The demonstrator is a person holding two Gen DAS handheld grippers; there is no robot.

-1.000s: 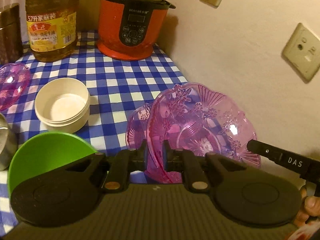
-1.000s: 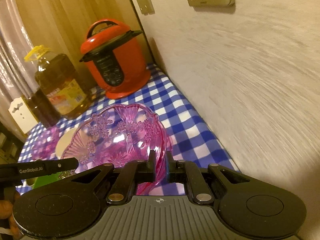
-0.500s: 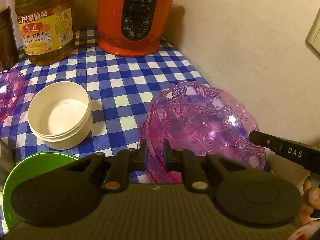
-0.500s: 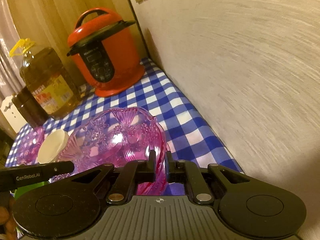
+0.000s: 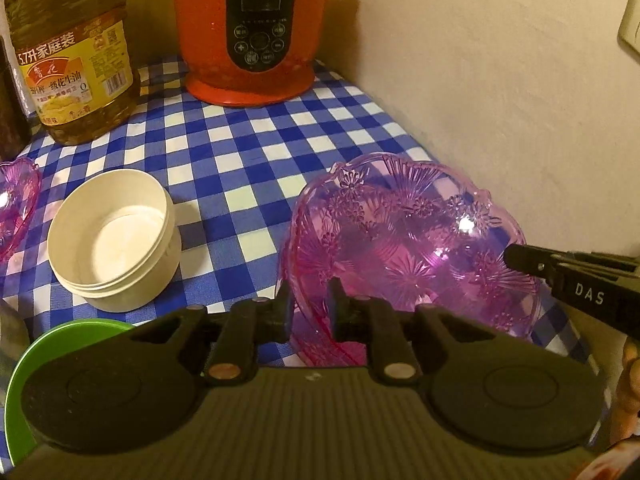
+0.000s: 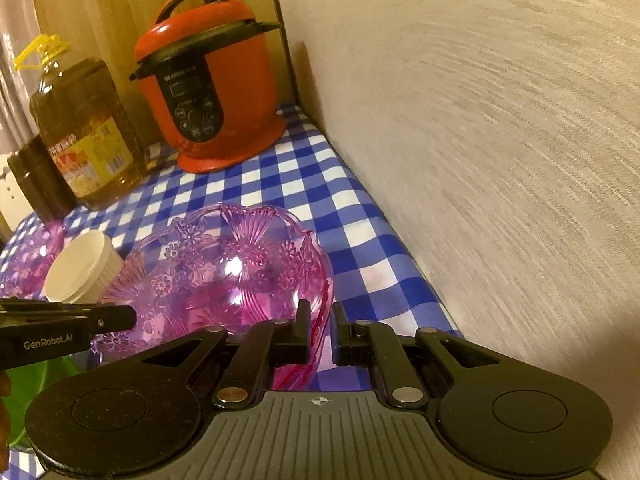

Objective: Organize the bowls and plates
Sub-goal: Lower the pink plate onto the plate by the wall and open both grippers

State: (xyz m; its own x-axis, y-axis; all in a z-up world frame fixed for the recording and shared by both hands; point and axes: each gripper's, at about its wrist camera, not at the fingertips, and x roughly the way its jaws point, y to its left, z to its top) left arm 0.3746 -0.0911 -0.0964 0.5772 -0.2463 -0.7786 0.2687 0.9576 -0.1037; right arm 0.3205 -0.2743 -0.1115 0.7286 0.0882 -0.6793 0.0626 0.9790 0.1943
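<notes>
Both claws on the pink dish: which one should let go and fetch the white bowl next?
Left claw: the white bowl sits just to its left. The right claw holds the pink dish on the wall side.

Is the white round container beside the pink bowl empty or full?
Empty. The white container is open on top, and its bare white bottom shows inside.

Home kitchen: rice cooker (image 5: 250, 32), oil jug (image 5: 72, 52), checked tablecloth (image 5: 248, 152).
</notes>
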